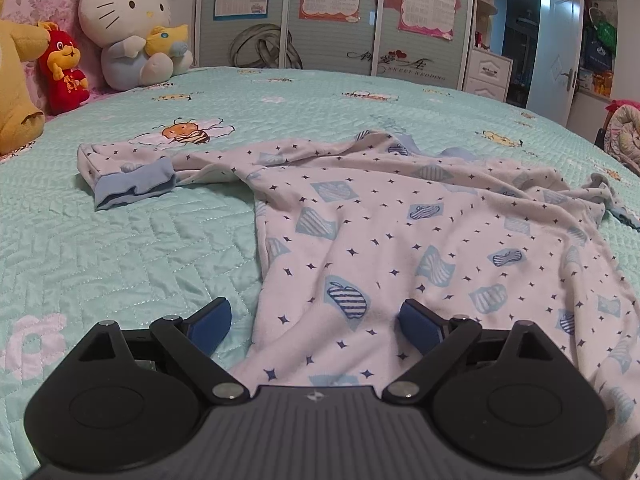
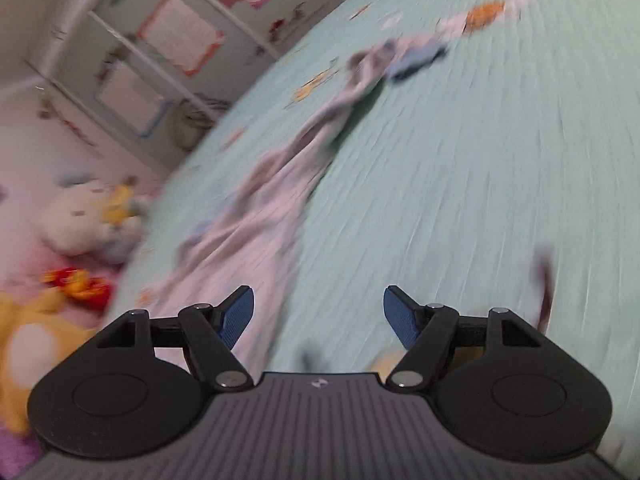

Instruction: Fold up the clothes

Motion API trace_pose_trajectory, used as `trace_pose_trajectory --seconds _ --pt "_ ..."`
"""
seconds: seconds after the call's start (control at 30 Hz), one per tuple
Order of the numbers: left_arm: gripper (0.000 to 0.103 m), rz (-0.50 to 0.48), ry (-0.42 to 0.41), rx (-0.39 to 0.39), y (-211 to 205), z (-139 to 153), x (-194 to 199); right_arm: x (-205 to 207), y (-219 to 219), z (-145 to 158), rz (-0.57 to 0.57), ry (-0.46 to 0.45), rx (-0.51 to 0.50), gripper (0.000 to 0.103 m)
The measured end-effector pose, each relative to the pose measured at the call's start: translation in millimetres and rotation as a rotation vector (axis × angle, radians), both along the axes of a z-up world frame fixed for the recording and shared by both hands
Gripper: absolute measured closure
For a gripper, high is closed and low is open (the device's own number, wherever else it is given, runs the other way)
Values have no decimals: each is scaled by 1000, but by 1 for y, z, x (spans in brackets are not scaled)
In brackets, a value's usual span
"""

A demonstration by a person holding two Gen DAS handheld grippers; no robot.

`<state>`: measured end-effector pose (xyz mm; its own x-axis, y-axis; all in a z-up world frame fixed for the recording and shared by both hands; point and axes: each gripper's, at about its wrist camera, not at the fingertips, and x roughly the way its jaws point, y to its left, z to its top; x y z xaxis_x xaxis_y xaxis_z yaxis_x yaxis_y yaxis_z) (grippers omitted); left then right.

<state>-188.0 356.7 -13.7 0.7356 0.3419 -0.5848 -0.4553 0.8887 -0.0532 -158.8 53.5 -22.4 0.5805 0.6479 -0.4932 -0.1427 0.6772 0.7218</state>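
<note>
Left gripper [image 1: 314,318] fills the bottom of the left wrist view, jaws spread wide, nothing between them; blue pads [image 1: 212,320] hover just above the near hem of the shirt [image 1: 400,240], one pad over the quilt, the other over the cloth

Shirt: pale, printed with small dark stars and blue striped patches, lying rumpled across the centre and right of the frame on a mint-green quilt [image 1: 120,248]. One sleeve stretches toward the left middle of the frame, ending in a blue cuff [image 1: 134,186] that lies folded back on itself. The far right edge is bunched up

Upper left of the frame: white cat plush [image 1: 128,28], small red plush [image 1: 64,68], yellow plush [image 1: 16,76] at the edge. Wardrobe [image 1: 332,16] with paper charts across the top; open door [image 1: 554,48] at upper right

Right wrist view is tilted and heavily motion-blurred. Right gripper [image 2: 319,316] at the bottom, jaws wide apart, empty. The shirt [image 2: 272,192] shows as a pale streak running from lower left to upper centre, its near part just beside the left-hand pad. Quilt [image 2: 460,180] fills the right of the frame
</note>
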Motion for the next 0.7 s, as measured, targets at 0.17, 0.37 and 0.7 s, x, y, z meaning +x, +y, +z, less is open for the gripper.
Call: trace_pose_trajectory --seconds 0.17,0.37,0.7 --pt "9 -14 57 -21 1 8 0 -50 31 -2 134 80 88 34" --pt "25 38 -72 -356 20 38 -87 -58 57 -7 185 150 138 36" --pt "33 227 -51 -465 51 30 -164 -49 78 -5 206 151 111 37"
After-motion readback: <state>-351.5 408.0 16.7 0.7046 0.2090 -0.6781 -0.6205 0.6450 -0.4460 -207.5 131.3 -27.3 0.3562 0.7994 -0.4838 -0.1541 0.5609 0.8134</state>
